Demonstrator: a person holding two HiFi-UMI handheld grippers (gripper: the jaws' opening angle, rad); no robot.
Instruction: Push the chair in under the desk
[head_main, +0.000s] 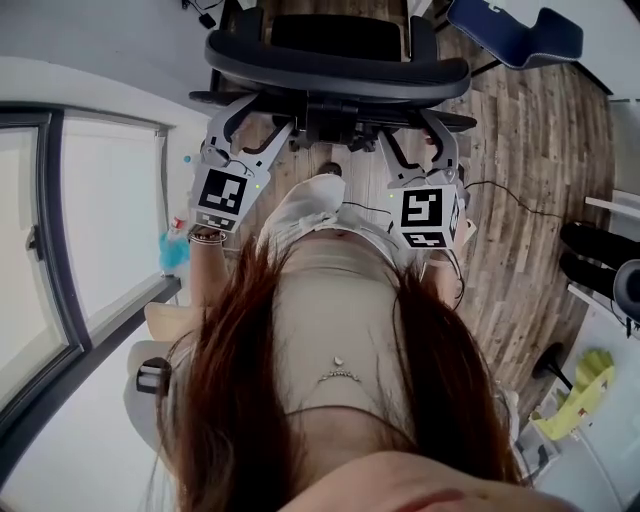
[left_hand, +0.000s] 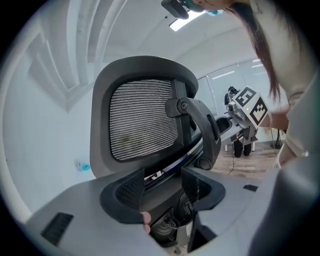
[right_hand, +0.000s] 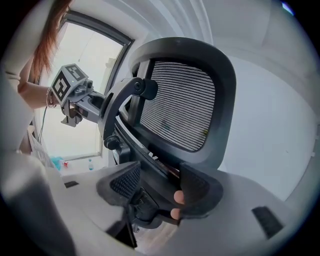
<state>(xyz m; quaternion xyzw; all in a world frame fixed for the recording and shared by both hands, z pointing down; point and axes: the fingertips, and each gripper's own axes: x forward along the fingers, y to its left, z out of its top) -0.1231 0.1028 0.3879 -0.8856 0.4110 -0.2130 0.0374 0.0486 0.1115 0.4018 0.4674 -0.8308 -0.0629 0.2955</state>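
Nearest to the head camera are the person's long reddish hair (head_main: 230, 400) and beige top, and just beyond them the two marker cubes of the grippers. The left gripper (head_main: 255, 120) and the right gripper (head_main: 410, 130) both reach forward to the back of the chair (head_main: 340, 65), one at each side of its middle support. In the left gripper view the left gripper (left_hand: 162, 187) has its jaws apart, and the dark frame bar under the mesh backrest (left_hand: 142, 125) lies in the gap; I do not see the pads pressing it. The right gripper (right_hand: 157, 187) shows the same: jaws spread, the frame bar between them, nothing clenched. The chair stands on the wooden floor (head_main: 520, 150), directly in front of the person. The desk itself I cannot identify with certainty, so no edge or corner of it can serve for placing. I judge the chair as rather heavy but easy to roll if it has casters, which are not visible. The mesh is soft and will yield, so the better hold is the stiff frame bar or the rim of the backrest, both sides pushed equally, otherwise the chair may swivel.
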